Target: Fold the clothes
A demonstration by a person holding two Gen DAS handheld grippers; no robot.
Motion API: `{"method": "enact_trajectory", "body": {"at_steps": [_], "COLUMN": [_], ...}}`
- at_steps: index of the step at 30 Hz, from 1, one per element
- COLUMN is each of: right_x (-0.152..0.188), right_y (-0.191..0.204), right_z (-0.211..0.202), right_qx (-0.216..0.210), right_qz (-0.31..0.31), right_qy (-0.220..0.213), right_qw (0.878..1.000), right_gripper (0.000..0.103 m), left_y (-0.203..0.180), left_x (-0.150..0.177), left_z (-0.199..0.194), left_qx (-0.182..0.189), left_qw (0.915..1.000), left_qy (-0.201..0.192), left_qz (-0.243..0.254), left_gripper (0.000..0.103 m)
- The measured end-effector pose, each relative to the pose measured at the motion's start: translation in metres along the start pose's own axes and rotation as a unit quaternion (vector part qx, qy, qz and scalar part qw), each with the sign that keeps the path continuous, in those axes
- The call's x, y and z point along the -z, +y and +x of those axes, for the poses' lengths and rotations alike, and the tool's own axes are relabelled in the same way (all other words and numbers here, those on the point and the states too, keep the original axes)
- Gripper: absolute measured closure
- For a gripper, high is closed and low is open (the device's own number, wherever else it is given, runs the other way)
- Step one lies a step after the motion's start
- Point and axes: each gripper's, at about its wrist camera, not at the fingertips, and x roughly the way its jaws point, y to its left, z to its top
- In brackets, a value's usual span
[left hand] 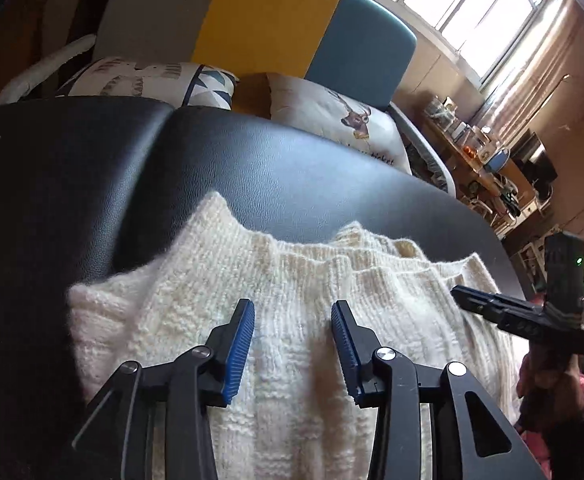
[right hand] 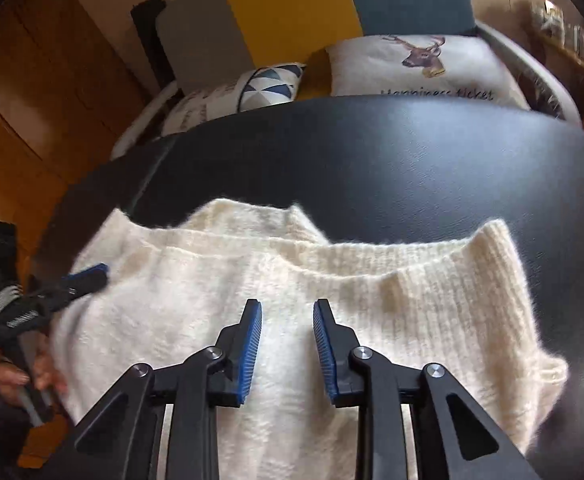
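A cream knitted sweater (left hand: 292,292) lies folded in layers on a black padded surface (left hand: 272,168); it also shows in the right wrist view (right hand: 331,292). My left gripper (left hand: 293,308) is open and empty, its blue pads hovering over the sweater's near part. My right gripper (right hand: 287,307) is open and empty over the sweater's middle. The right gripper also shows at the right edge of the left wrist view (left hand: 457,294), over the sweater's right side. The left gripper shows at the left edge of the right wrist view (right hand: 98,272), at the sweater's left side.
Beyond the black surface (right hand: 411,152) stands a grey, yellow and blue backrest (left hand: 268,20) with a deer cushion (left hand: 343,124) and a triangle-pattern cushion (left hand: 164,80). A cluttered wooden desk (left hand: 487,164) and a bright window (left hand: 471,4) lie to the right. A wooden cabinet (right hand: 44,92) stands at the left.
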Motion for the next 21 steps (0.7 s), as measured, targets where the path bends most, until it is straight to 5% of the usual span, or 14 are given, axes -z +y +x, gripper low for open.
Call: {"method": "enact_trajectory", "body": {"at_steps": [2, 4, 6, 8, 11, 15, 21], "right_x": [0.001, 0.006, 0.008, 0.01, 0.008, 0.007, 0.015], "right_y": [0.007, 0.021, 0.042, 0.064, 0.064, 0.054, 0.018], "right_z": [0.01, 0.023, 0.031, 0.035, 0.048, 0.046, -0.011], "right_qx": [-0.015, 0.026, 0.088, 0.17, 0.217, 0.182, 0.052], "right_qz": [-0.002, -0.04, -0.101, -0.17, -0.184, -0.141, -0.033], "right_qy": [0.015, 0.027, 0.018, 0.005, 0.005, -0.013, -0.04], "right_qw": [1.0, 0.998, 0.991, 0.971, 0.959, 0.973, 0.997], "right_gripper": [0.069, 0.069, 0.084, 0.096, 0.096, 0.092, 0.08], "left_y": [-0.006, -0.013, -0.01, -0.002, 0.012, 0.014, 0.026], "left_x": [-0.001, -0.002, -0.002, 0.0, 0.005, 0.008, 0.012], "left_z": [0.008, 0.016, 0.02, 0.015, 0.009, 0.006, -0.022], "left_qx": [-0.015, -0.045, -0.064, -0.072, -0.08, -0.062, -0.019], "left_qw": [0.9994, 0.9975, 0.9972, 0.9972, 0.9948, 0.9961, 0.9961], "left_qy": [0.01, 0.012, 0.005, -0.018, -0.05, -0.046, -0.042], "left_qz": [0.03, 0.053, 0.039, 0.009, -0.038, -0.042, -0.075], "left_gripper": [0.06, 0.06, 0.06, 0.069, 0.07, 0.069, 0.067]}}
